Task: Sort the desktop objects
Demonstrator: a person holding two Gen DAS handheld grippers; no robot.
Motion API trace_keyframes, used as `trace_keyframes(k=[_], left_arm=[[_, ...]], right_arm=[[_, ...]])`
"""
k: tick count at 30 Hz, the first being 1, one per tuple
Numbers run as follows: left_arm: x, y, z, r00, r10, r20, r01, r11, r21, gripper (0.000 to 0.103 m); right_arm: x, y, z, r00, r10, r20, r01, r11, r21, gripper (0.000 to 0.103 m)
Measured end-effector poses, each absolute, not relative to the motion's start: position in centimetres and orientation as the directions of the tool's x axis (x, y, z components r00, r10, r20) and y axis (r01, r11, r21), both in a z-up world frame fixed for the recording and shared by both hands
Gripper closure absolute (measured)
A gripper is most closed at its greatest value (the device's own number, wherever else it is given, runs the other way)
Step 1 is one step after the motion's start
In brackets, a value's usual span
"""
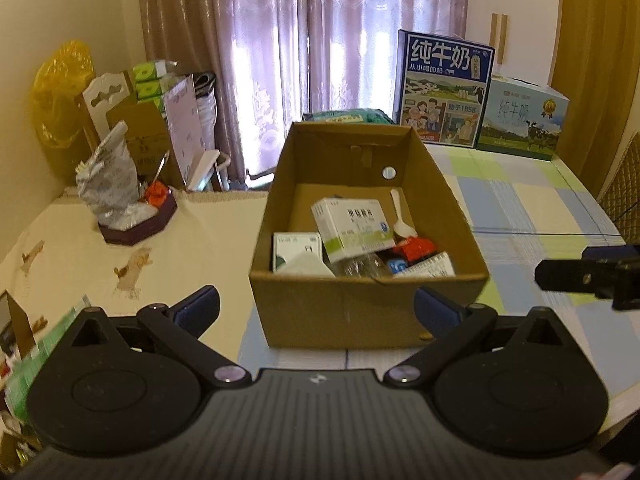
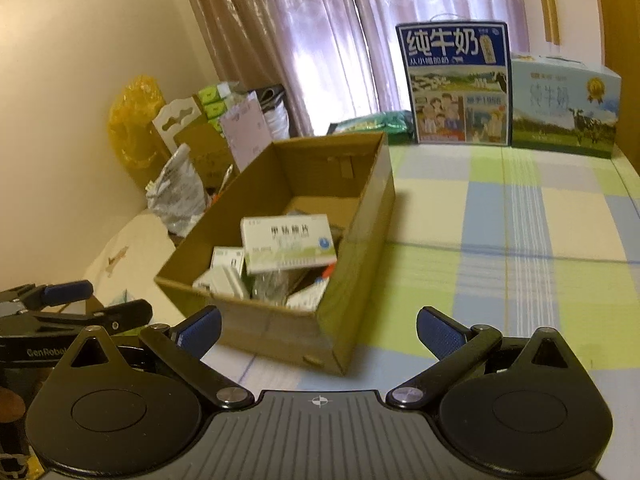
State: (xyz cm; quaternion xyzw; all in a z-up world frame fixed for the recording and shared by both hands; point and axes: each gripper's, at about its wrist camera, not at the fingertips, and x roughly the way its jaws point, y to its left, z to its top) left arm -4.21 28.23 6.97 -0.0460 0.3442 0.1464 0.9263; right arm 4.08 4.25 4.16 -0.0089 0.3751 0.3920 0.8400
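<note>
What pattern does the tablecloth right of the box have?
Blue, green and cream checks; right wrist view.

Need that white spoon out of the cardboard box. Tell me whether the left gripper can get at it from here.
Probably yes. The left gripper has its jaws open and empty, the cardboard box is open-topped, and the white spoon lies uncovered on top, though close to the right wall.

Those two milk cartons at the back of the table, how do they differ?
The dark blue milk carton stands taller and narrower; the pale blue milk carton beside it is lower and wider. The dark one carries bold white lettering over cartoon-style panels with people; the pale one shows faint lettering, a gold medal badge and a cow on grass. Both stand upright on the checked tablecloth.
</note>
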Motion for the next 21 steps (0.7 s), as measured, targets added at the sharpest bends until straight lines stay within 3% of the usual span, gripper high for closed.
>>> trace_keyframes(k=[8, 21], left_arm=[[-6.4, 27.4, 6.8, 0.700, 0.242, -0.672, -0.349, 0.937, -0.026, 0.001], [-8.6, 26.1, 6.6, 0.679, 0.291, -0.673, -0.407, 0.913, -0.017, 0.001]], right_arm=[[2.5, 2.7, 3.7, 0.380, 0.645, -0.662, -0.625, 0.707, 0.331, 0.002], [0.0, 2.1, 3.4, 0.405, 0.612, -0.679, -0.627, 0.726, 0.281, 0.002]])
